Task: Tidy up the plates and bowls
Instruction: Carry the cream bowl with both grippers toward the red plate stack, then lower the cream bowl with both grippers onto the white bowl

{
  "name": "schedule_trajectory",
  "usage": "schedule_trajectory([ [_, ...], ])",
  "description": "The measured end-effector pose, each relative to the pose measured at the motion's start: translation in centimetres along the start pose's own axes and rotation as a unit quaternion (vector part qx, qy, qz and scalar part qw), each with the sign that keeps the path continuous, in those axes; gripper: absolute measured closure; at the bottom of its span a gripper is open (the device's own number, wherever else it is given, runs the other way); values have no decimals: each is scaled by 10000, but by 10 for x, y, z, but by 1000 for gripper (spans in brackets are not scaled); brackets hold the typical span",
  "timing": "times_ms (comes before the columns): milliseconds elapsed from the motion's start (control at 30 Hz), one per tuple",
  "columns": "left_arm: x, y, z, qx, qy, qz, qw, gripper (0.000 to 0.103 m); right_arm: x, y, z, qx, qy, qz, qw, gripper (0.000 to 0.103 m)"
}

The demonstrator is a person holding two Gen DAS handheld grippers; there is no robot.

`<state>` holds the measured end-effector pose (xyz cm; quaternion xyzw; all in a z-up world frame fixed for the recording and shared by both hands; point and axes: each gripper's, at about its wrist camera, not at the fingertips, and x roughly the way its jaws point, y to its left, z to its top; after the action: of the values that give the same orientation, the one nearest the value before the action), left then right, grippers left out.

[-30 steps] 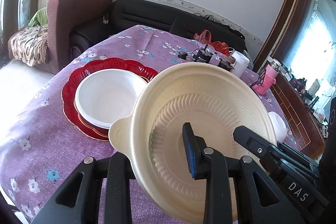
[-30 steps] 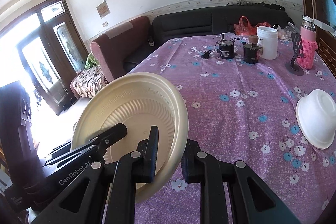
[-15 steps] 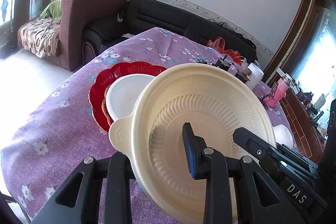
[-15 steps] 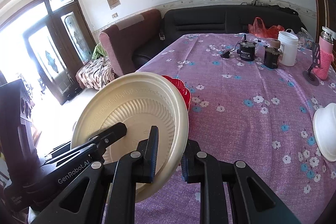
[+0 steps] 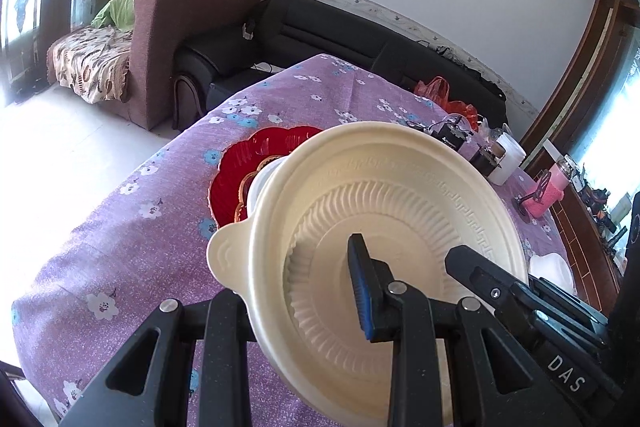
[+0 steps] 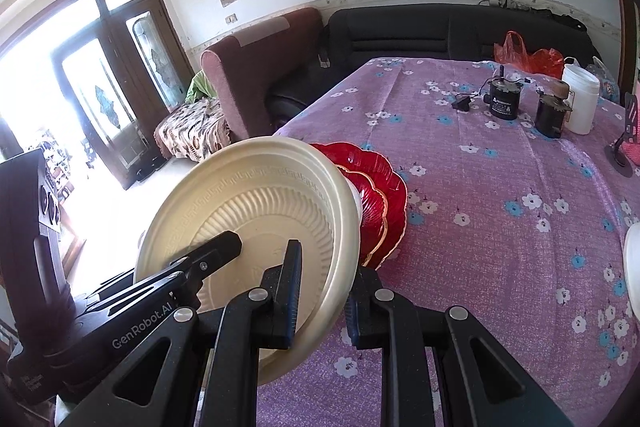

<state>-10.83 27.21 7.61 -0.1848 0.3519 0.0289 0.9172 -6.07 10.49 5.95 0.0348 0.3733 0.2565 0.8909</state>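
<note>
Both grippers hold one cream bowl with a tab handle (image 5: 400, 211), also in the right wrist view (image 6: 256, 211), above the purple tablecloth. My left gripper (image 5: 304, 291) is shut on its near left rim. My right gripper (image 6: 324, 291) is shut on its right rim. Behind the bowl a stack of red scalloped plates (image 5: 256, 155) lies on the table with a white bowl (image 5: 262, 179) on it, mostly hidden. The red plates also show in the right wrist view (image 6: 376, 187). Another white bowl (image 5: 552, 267) lies upside down at the right.
At the table's far end stand two dark jars (image 6: 504, 99), a white tub (image 6: 580, 99) and a pink bottle (image 5: 548, 191). A maroon armchair (image 5: 180, 39) and a black sofa (image 6: 440, 27) stand beyond the table. The table's left edge (image 5: 120, 187) drops to the floor.
Both grippers have carried the cream bowl left and forward over the red plates. The white bowl on the plates is now mostly covered by it.
</note>
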Motion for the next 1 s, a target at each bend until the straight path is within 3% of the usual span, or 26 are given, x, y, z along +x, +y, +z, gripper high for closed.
schedule_trajectory([
  [500,20,5,40,110,-192,131,9997,75,20,11,32,7,-69,-47,10000,81],
  [1000,75,17,55,47,152,220,9996,75,69,-6,39,225,260,-135,9993,81],
])
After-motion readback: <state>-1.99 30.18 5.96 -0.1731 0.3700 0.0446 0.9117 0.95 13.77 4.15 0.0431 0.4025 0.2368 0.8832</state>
